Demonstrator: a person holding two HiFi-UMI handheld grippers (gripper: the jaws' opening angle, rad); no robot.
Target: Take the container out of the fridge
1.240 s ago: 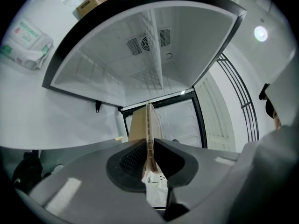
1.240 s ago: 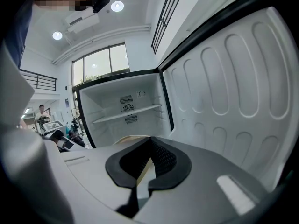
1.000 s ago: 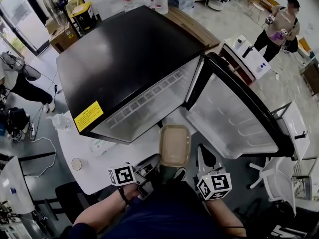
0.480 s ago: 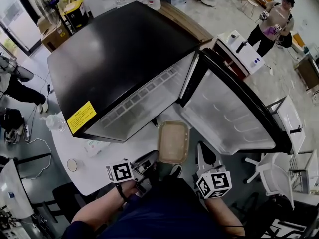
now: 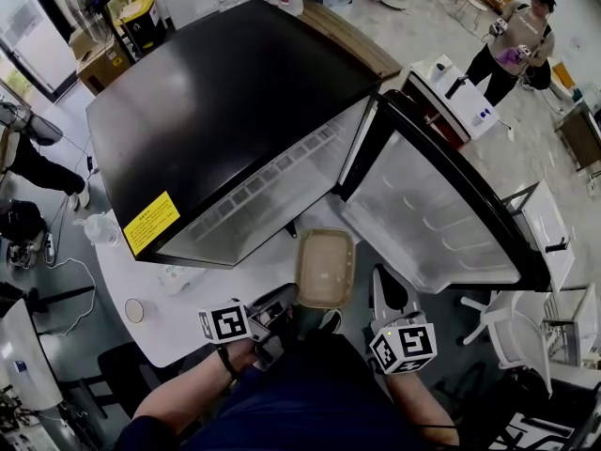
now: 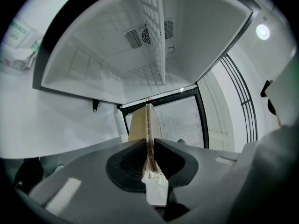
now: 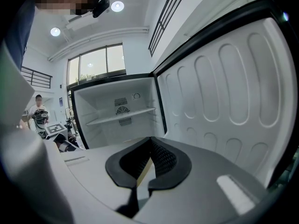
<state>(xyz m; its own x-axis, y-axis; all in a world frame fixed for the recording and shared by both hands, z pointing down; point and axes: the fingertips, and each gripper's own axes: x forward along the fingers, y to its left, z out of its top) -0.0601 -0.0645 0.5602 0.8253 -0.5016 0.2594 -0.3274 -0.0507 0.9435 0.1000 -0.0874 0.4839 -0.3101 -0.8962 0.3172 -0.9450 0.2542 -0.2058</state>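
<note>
Left gripper (image 6: 150, 146): pinching the tan container (image 6: 140, 125) by its near rim.
Container: outside the open fridge (image 5: 235, 101), at 12 o'clock from those jaws, long axis 12-to-6 (straight off the grip).
Right gripper (image 7: 149, 146): jaws pressed together, at the container's 4 o'clock, apart.

Taking the fridge (image 5: 235, 111) as our mark, its door (image 5: 441, 224) stands swung out to the right. Just before the opening we see the container (image 5: 325, 269), its near rim clamped in the left hand-held gripper (image 5: 286, 299). The right hand-held gripper (image 5: 383, 287) sits just right of the container, before the door. The tabletop (image 5: 188, 319) lies at the fridge's front left. Behind the fridge to the left stands a fan (image 5: 87, 3), and beyond the door, a person (image 5: 512, 50).
</note>
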